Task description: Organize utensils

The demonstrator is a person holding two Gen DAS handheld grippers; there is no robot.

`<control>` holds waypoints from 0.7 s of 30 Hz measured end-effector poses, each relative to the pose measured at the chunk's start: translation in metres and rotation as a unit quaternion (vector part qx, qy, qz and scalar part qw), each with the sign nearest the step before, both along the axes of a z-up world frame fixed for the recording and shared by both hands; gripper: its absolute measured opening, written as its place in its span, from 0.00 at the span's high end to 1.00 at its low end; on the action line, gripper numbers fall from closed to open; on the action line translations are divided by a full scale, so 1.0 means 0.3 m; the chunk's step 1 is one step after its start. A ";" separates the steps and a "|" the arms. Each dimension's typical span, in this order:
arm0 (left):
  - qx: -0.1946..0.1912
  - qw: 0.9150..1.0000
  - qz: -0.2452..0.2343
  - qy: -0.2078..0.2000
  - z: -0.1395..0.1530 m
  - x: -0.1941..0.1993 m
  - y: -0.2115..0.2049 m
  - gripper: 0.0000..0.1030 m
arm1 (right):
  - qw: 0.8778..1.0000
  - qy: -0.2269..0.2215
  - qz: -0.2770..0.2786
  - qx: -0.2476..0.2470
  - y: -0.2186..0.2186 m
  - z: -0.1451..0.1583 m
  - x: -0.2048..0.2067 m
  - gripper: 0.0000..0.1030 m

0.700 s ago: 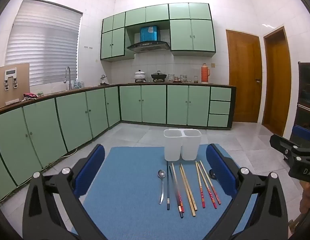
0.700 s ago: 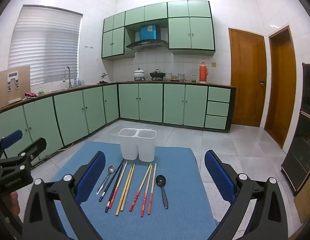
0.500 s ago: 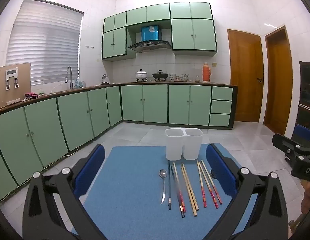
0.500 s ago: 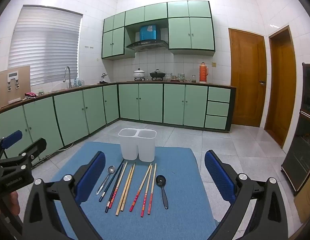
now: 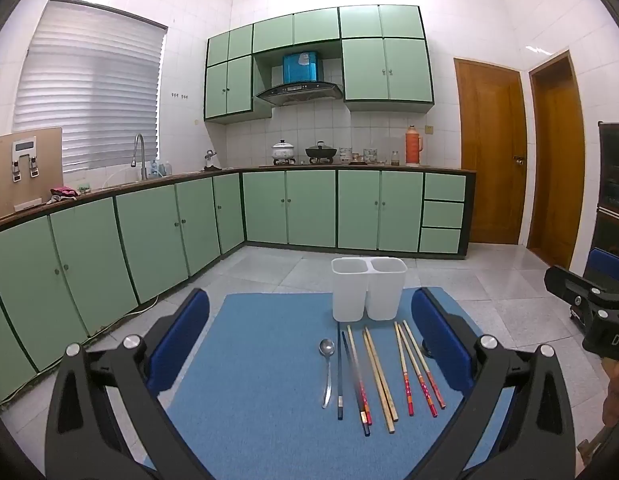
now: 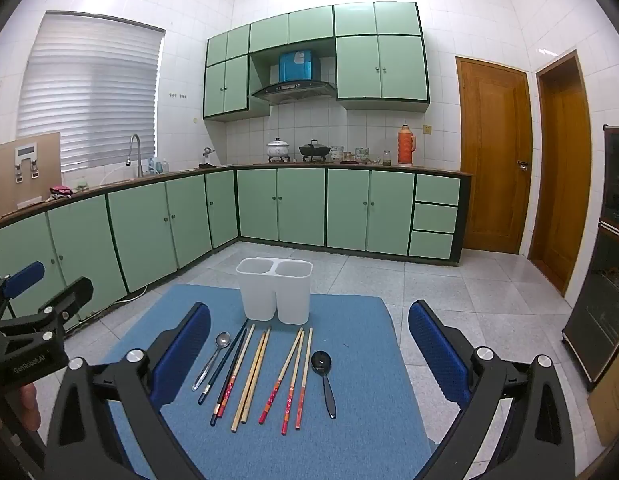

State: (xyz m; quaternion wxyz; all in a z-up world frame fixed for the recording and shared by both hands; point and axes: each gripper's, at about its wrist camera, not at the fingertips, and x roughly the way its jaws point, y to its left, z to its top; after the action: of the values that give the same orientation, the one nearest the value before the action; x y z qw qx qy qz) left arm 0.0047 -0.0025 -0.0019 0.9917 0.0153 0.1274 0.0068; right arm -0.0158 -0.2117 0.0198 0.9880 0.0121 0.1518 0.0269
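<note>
A white two-compartment holder (image 5: 368, 293) (image 6: 275, 290) stands upright at the far end of a blue mat (image 5: 265, 380) (image 6: 365, 432). In front of it lie a silver spoon (image 5: 327, 364) (image 6: 213, 358), several chopsticks (image 5: 379, 376) (image 6: 255, 374) and a black spoon (image 6: 324, 376), side by side. In the left wrist view the black spoon is mostly hidden behind the right finger. My left gripper (image 5: 309, 344) is open and empty above the mat's near end. My right gripper (image 6: 309, 344) is open and empty too, held to its right.
Green base cabinets (image 5: 149, 240) run along the left and back walls. Two wooden doors (image 6: 493, 156) and a dark cabinet (image 6: 609, 280) stand at the right. Tiled floor (image 6: 449, 280) surrounds the mat.
The left wrist view has drifted slightly: holder and utensils sit a little further right and lower. The right gripper has hardly moved. Both stay open.
</note>
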 end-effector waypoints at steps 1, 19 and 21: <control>0.001 1.000 0.000 -0.001 -0.001 0.001 0.000 0.05 | 1.000 0.000 0.000 0.000 0.000 0.000 0.000 0.06; 0.002 1.000 0.001 -0.004 0.013 -0.005 -0.005 0.05 | 1.000 -0.001 0.001 0.000 0.001 0.002 -0.001 0.06; 0.002 1.000 0.001 -0.004 0.013 -0.006 -0.005 0.05 | 1.000 -0.001 0.001 0.000 0.002 0.001 0.000 0.06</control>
State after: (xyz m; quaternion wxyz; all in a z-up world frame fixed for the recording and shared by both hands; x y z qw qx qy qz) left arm 0.0031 -0.0041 0.0021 0.9922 0.0174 0.1235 0.0084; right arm -0.0159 -0.2112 0.0201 0.9880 0.0120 0.1512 0.0278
